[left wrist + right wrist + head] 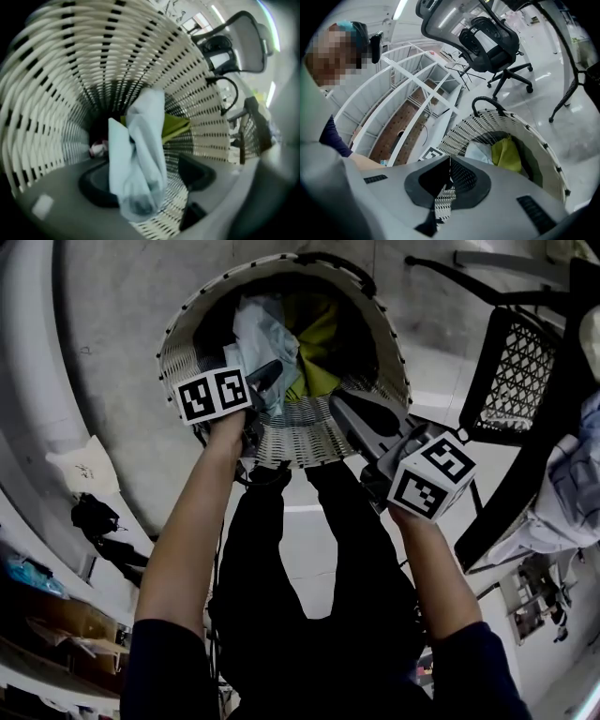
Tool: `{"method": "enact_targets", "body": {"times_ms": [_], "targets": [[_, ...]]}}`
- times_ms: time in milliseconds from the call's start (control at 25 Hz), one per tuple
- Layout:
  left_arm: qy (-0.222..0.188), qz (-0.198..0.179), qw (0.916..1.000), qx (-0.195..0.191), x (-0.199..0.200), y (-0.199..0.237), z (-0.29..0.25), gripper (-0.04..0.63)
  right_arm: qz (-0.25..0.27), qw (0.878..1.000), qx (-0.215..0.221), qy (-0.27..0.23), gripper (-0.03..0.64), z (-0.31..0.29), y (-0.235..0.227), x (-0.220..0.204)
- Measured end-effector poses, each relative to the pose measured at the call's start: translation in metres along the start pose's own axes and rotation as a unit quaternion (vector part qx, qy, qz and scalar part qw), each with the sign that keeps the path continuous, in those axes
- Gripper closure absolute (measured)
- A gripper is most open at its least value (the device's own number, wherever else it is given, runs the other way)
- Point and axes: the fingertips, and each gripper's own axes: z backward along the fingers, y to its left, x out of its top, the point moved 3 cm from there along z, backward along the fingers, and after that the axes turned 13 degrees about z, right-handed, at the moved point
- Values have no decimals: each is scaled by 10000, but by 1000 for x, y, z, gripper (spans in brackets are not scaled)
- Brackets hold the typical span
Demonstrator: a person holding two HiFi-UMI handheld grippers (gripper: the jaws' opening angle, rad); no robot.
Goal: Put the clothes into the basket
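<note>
A white wicker basket [281, 442] stands on the floor in front of me and holds a pale blue garment [267, 338], a yellow-green one [319, 343] and something dark. My left gripper [267, 381] reaches down inside the basket [70, 70]. Its jaws stand wide apart, and the pale blue garment [140, 154] hangs loosely between them, above the yellow-green one [176, 126]. My right gripper [342, 409] hovers over the near rim with its jaws shut [449, 171] and nothing held. Beyond it I see the basket [520, 124] and the yellow-green garment [506, 154].
A black mesh chair [516, 371] stands right of the basket, with pale clothes [562, 493] heaped beside it. A black office chair [492, 42] and a white shelf frame [408, 93] lie farther off. A dark bag [94, 517] sits on the floor at left.
</note>
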Motion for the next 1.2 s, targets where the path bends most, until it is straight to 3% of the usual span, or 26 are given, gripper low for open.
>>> {"method": "enact_targets", "body": {"times_ms": [400,760,800,960,1160,1200], "targets": [[-315,-228,9990,238,-9,-27,44,181,145,9999,53,-63,609,12,24,20],[-432,-550,9975,-102,-23,-68,79,194,224,9997,32,-122,609,31,43,29],[-438,-603,9971,-169,-25,-72,84,222,248,9996,36,-137,609,33,47,31],[-538,-801,9942,-471,-34,-88,112,436,332,9992,58,-205,609,41,63,40],[-645,-968,9910,-660,-49,-107,159,590,448,9986,96,-264,609,59,89,59],[-685,-968,9904,-715,-51,-112,170,592,485,9984,123,-281,609,62,95,63]]}}
